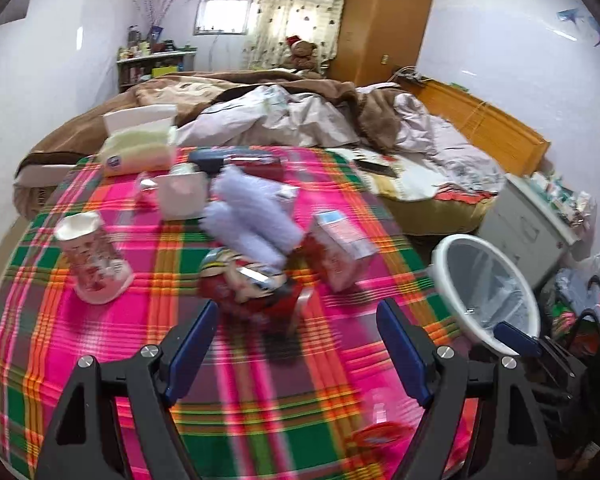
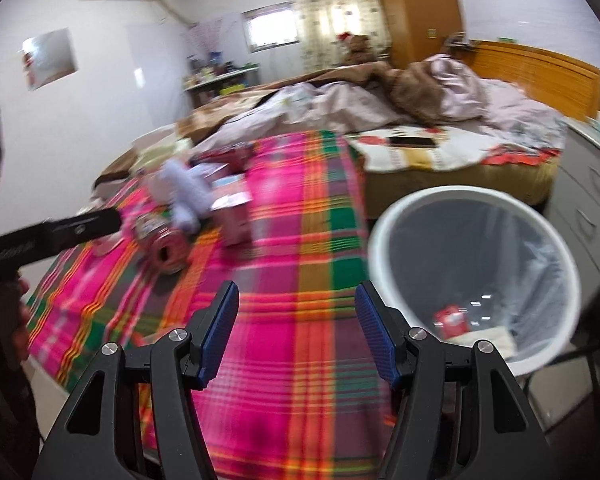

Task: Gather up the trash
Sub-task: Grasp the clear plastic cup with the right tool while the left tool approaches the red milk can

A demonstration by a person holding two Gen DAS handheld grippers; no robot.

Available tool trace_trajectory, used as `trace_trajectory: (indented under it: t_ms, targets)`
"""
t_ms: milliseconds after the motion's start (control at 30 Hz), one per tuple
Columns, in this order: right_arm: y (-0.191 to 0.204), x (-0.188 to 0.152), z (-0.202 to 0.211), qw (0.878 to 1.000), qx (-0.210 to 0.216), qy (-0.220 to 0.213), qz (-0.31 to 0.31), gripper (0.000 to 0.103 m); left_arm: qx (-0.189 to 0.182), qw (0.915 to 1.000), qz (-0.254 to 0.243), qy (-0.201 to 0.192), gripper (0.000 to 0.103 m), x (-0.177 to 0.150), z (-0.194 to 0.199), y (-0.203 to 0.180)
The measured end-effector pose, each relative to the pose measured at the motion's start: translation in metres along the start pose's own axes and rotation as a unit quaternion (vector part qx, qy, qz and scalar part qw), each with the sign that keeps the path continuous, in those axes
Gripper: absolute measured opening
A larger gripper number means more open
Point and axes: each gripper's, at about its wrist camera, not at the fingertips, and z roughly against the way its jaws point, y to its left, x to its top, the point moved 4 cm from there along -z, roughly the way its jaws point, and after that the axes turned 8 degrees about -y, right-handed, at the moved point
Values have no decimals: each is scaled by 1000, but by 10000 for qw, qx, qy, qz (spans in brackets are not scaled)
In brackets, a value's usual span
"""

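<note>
A bedroom is shown: a table under a pink plaid cloth (image 1: 100, 320) is set against an unmade bed (image 1: 300, 112), with a wooden wardrobe (image 1: 384, 20) at twelve o'clock. Trash is scattered on the cloth: a paper cup (image 1: 94, 258), a red can (image 1: 248, 284), a pink carton (image 1: 340, 250). A white lined bin (image 2: 476, 280) stands at three o'clock of the table; only the right wrist view reveals a red wrapper (image 2: 452, 318) inside it. Both the left tool (image 1: 296, 344) and the right tool (image 2: 296, 328) are held apart and empty. Details are smeared by blur.
</note>
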Motion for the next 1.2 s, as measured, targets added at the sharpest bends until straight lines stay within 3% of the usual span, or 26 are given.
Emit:
trace_trajectory:
  t_ms: [200, 400, 600, 833, 967, 1200]
  targets:
    - [34, -13, -13, 9979, 561, 326, -33, 62, 194, 9995, 214, 118, 83, -8, -4, 36]
    - [67, -27, -19, 9955, 784, 514, 162, 62, 116, 9993, 304, 157, 83, -5, -12, 47]
    - [76, -36, -22, 9943, 805, 667, 201, 62, -215, 9984, 352, 396, 86, -2, -31, 40]
    - [89, -45, -21, 9912, 964, 811, 397, 62, -293, 9960, 481, 699, 86, -1, -55, 32]
    - [87, -54, -23, 9902, 854, 985, 493, 62, -133, 9961, 473, 737, 86, 0, -66, 30]
    - [77, -51, -18, 9930, 681, 841, 468, 62, -192, 9946, 564, 853, 86, -3, -77, 25]
